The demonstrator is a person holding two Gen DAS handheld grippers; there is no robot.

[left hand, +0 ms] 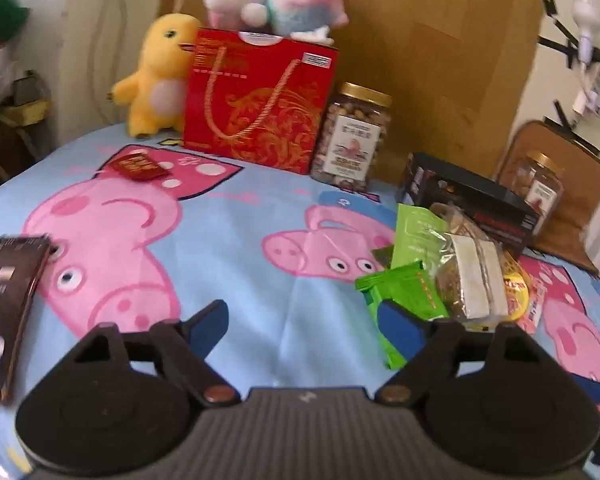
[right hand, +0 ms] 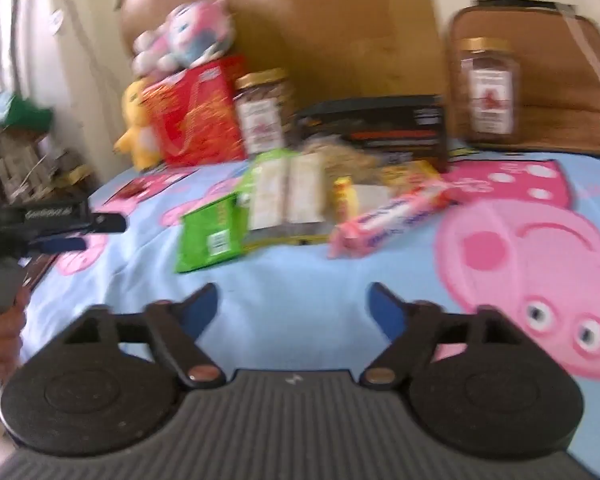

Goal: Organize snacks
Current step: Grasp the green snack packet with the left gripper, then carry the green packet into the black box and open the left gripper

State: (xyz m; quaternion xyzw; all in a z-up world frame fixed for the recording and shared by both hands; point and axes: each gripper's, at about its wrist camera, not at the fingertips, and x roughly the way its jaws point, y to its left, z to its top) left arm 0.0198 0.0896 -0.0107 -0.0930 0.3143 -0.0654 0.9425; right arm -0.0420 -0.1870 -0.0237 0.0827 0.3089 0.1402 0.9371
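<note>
A heap of snacks lies on the blue cartoon-pig cloth (left hand: 260,216): a green packet (left hand: 404,296), a clear bag of white bars (left hand: 474,280), a light green pouch (left hand: 416,232) and a yellow sweet (left hand: 514,286). My left gripper (left hand: 300,316) is open just left of the heap, its right finger in front of the green packet's corner. In the right wrist view the green packet (right hand: 212,236), the bag of bars (right hand: 288,196) and a long pink packet (right hand: 388,216) lie ahead of my open, empty right gripper (right hand: 294,300). The left gripper (right hand: 104,233) shows at the left edge.
Behind the heap stand a black box (left hand: 472,196), a nut jar (left hand: 354,136), a second jar (left hand: 540,184) on a brown chair, and a red gift bag (left hand: 256,100) with plush toys. A dark flat box (left hand: 8,300) and a small red packet (left hand: 138,166) lie left.
</note>
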